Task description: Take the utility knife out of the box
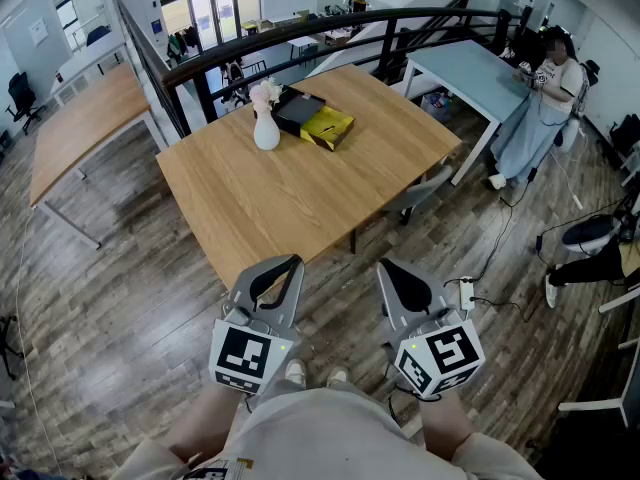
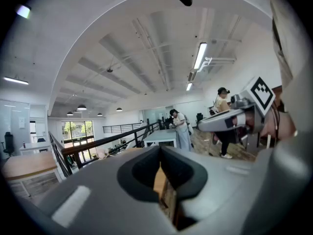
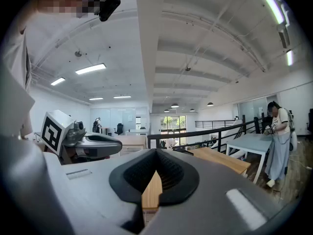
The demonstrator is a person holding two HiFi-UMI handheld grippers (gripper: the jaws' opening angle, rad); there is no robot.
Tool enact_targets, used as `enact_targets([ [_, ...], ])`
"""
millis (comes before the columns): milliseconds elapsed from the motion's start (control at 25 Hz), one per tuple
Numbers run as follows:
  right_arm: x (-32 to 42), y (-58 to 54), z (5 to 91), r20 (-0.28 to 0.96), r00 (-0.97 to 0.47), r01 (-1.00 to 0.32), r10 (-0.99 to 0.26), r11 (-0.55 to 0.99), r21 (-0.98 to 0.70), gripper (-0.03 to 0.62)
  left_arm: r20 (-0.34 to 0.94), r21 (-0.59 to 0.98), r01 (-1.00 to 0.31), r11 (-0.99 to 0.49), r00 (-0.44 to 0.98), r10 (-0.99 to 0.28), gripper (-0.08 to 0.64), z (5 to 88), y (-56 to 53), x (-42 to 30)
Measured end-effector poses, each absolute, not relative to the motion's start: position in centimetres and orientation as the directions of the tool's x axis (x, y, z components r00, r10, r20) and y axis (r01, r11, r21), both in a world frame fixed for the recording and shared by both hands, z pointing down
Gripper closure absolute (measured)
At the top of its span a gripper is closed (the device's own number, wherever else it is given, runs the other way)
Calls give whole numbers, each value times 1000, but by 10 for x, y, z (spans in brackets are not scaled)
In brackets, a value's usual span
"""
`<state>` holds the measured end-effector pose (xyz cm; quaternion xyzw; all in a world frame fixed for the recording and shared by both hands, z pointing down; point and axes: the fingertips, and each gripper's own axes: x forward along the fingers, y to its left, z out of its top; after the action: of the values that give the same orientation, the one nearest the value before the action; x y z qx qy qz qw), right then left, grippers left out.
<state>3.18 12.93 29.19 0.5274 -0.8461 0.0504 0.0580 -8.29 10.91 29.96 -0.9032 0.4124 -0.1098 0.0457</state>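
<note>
Pale, soft fabric of the person's top (image 1: pixel 330 433) fills the bottom of the head view. Just beyond it sit the two white cubes with black square markers, one on each gripper.

The left gripper (image 1: pixel 296 261) and right gripper (image 1: pixel 386 265) are smooth, matte grey plastic, tapering to rounded tips. They are held side by side over the grey-brown plank floor (image 1: pixel 110 318), short of the tabletop's near corner. In the left gripper view the fingers (image 2: pixel 98 195) lie together, their black ribbed pads leaving only a thin slit with nothing between them. The right gripper view shows the same: tips meeting, pads closed on nothing, a sliver of wood showing through.

The tabletop (image 1: pixel 260 203) is light wood with a fine straight grain, rectangular and set at an angle. Near its far edge stands a glossy white vase (image 1: pixel 266 130), round-bellied with a narrow neck, holding pale flowers (image 1: pixel 264 92). Just right of the vase lies a flat black box (image 1: pixel 298 110), and touching that box's right side is a yellow-and-black package (image 1: pixel 327 127). All of these are well apart from both grippers. The utility knife cannot be made out at this range.

A curved black metal railing (image 1: pixel 300 36) runs behind the tabletop.
</note>
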Motion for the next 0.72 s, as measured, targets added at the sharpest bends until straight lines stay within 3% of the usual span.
enact_targets([
  [720, 49, 131, 300, 159, -469, -882, -869, 469, -38, 592, 205, -154, -724, -673, 643, -738, 558, 315, 114, -55],
])
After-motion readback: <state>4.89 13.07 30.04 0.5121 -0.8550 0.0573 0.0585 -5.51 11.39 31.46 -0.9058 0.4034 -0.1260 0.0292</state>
